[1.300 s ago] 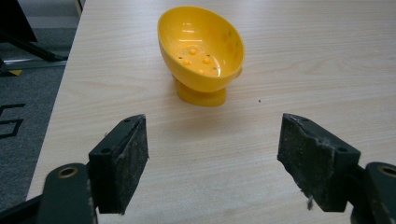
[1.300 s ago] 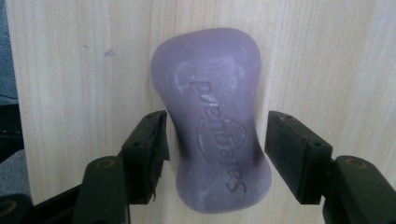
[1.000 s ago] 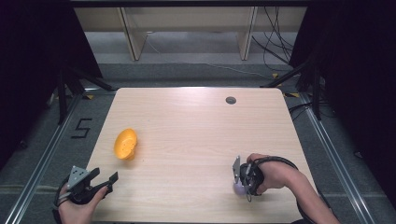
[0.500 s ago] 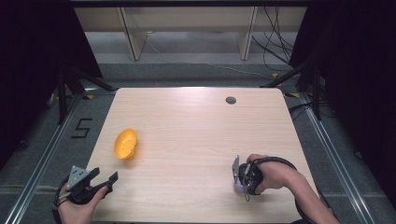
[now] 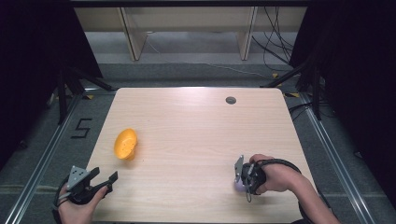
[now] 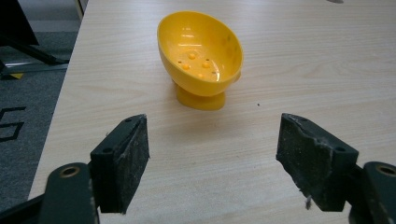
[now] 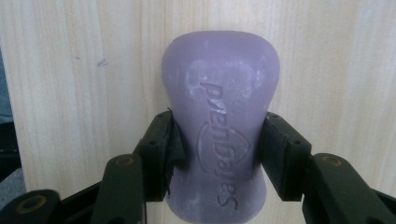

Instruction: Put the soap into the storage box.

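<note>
A purple soap bar [image 7: 219, 93] stamped "Safeguard" lies on the wooden table [image 5: 196, 126] near its front right. My right gripper [image 7: 219, 149] points down at it, and both pads press on the bar's narrow waist. From above, the right gripper [image 5: 240, 179] covers most of the soap [image 5: 239, 186]. A yellow soap dish [image 6: 201, 51] with a dotted inside lies tipped on its side near the table's left edge, its hollow facing my left gripper [image 6: 224, 163]. That gripper [image 5: 105, 175] stands open at the front left corner, a short way from the dish [image 5: 125, 143], with nothing between its pads.
A small dark round spot [image 5: 230, 100] sits on the table near the back edge. A "5" mark [image 5: 81, 127] is on the grey floor to the left. Metal rails run along both sides of the table, and cables trail at the back right.
</note>
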Demonstrator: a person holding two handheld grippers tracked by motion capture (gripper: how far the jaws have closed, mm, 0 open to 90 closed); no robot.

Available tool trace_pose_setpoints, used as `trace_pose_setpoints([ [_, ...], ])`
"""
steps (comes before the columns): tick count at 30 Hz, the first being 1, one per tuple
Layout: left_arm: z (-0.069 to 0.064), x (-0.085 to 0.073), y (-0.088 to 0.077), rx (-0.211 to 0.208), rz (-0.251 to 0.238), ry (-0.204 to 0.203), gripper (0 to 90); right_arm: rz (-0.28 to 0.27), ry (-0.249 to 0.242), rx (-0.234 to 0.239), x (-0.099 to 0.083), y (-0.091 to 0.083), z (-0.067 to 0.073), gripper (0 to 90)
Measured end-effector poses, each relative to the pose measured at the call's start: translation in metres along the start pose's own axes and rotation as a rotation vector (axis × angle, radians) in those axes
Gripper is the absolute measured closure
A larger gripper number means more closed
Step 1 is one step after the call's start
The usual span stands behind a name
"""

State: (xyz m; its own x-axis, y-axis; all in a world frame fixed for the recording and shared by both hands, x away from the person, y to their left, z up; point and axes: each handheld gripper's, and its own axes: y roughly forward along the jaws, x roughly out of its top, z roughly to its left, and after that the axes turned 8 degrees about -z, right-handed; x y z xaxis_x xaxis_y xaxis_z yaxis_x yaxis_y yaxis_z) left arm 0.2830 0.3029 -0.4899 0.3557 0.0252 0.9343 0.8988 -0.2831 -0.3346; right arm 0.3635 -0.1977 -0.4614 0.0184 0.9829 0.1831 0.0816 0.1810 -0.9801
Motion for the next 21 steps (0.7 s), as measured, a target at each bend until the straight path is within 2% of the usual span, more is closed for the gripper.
trace_pose_setpoints([
  [2, 0.000, 0.000, 0.000, 0.003, -0.002, 0.002, 24.7, -0.016, -0.007, -0.009, 0.000, -0.002, -0.001, 50.2],
  [3, 0.001, 0.001, 0.000, -0.003, -0.002, 0.003, 24.7, -0.016, 0.015, -0.017, 0.000, -0.004, 0.001, 50.2],
  [4, 0.001, 0.000, 0.000, -0.005, -0.003, 0.001, 24.7, -0.036, 0.010, -0.013, 0.000, -0.004, 0.000, 50.2],
  [5, 0.001, 0.000, 0.000, -0.005, -0.003, 0.002, 24.7, -0.033, 0.008, -0.024, 0.000, -0.006, 0.000, 50.2],
  [6, 0.001, 0.000, 0.000, -0.006, -0.004, 0.002, 24.8, -0.061, 0.001, -0.018, 0.000, -0.006, 0.000, 50.2],
  [7, 0.000, 0.000, -0.001, 0.010, 0.003, -0.001, 24.8, -0.053, 0.013, -0.035, 0.000, -0.008, 0.001, 50.2],
  [8, 0.000, 0.001, 0.000, 0.006, 0.001, 0.000, 24.8, -0.061, -0.022, -0.042, 0.000, -0.010, -0.002, 50.3],
  [10, 0.000, 0.001, -0.001, -0.001, -0.003, 0.004, 24.8, -0.053, 0.074, -0.075, 0.000, -0.016, 0.003, 50.2],
  [11, 0.000, 0.001, -0.001, -0.001, -0.004, 0.003, 24.8, -0.092, 0.033, -0.079, 0.000, -0.019, -0.001, 50.3],
  [14, 0.001, 0.001, -0.001, 0.000, -0.005, 0.005, 24.8, -0.112, 0.034, -0.091, 0.000, -0.023, -0.002, 50.2],
  [15, 0.001, 0.001, -0.002, 0.011, -0.003, 0.002, 24.8, -0.115, 0.080, -0.104, 0.000, -0.024, 0.001, 50.2],
  [16, 0.001, 0.001, -0.002, -0.002, -0.015, 0.003, 24.9, -0.131, 0.077, -0.106, 0.000, -0.025, 0.000, 50.2],
  [18, 0.001, 0.002, -0.002, -0.001, -0.016, 0.003, 24.9, -0.149, 0.107, -0.104, 0.000, -0.026, 0.001, 50.2],
  [19, 0.001, 0.001, -0.002, 0.001, -0.014, 0.002, 24.9, -0.169, 0.125, -0.103, 0.000, -0.026, 0.001, 50.2],
  [20, 0.000, 0.001, -0.002, 0.014, -0.004, 0.001, 24.9, -0.170, 0.164, -0.104, 0.001, -0.027, 0.002, 50.2],
  [21, 0.000, 0.001, -0.002, 0.011, -0.003, 0.003, 24.9, -0.173, 0.172, -0.102, 0.001, -0.027, 0.002, 50.2],
])
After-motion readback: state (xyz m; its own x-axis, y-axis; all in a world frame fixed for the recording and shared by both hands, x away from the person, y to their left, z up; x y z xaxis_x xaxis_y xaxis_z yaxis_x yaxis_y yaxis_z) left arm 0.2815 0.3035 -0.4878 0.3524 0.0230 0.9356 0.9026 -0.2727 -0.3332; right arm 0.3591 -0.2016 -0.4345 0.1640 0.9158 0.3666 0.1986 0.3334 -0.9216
